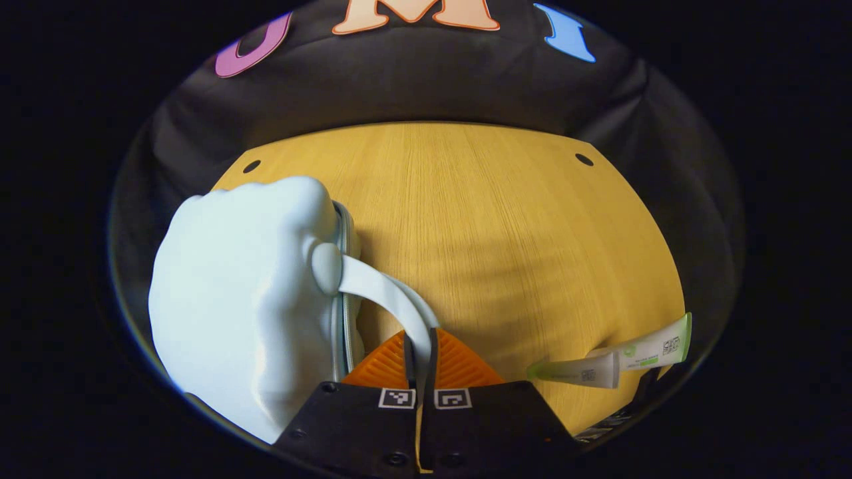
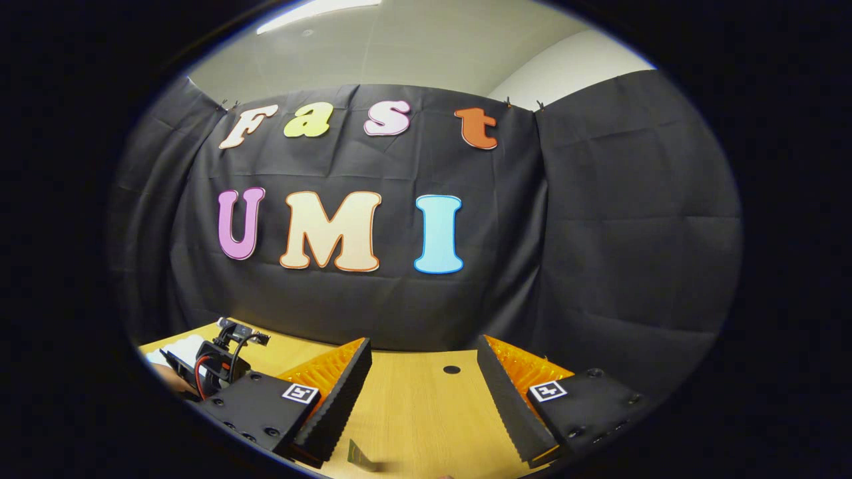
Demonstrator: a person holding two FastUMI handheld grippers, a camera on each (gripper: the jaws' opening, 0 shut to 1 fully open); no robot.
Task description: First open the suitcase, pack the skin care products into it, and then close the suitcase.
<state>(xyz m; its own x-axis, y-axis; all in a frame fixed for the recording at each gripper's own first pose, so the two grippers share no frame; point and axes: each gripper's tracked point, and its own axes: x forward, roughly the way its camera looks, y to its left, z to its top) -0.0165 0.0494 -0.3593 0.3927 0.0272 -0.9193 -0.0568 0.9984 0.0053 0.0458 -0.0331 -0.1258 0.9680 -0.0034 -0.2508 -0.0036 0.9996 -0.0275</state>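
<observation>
A pale blue suitcase [image 1: 239, 299] lies on the wooden table [image 1: 499, 226] at the left of the left gripper view, its zipper seam facing right. My left gripper [image 1: 419, 359] is shut on the suitcase's curved handle [image 1: 393, 296]. Two white and green skin care tubes [image 1: 619, 359] lie at the right near the table's edge. In the right gripper view my right gripper [image 2: 423, 392] stands open above the table with nothing between its fingers. The left gripper [image 2: 219, 362] and a strip of the suitcase [image 2: 176, 349] show far off at the lower left there.
The black cloth wall [image 2: 599, 233] closes off the back of the table. Small dark holes [image 1: 584, 159] mark the tabletop's far corners. A small greenish tube end [image 2: 363, 456] lies on the table below my right gripper.
</observation>
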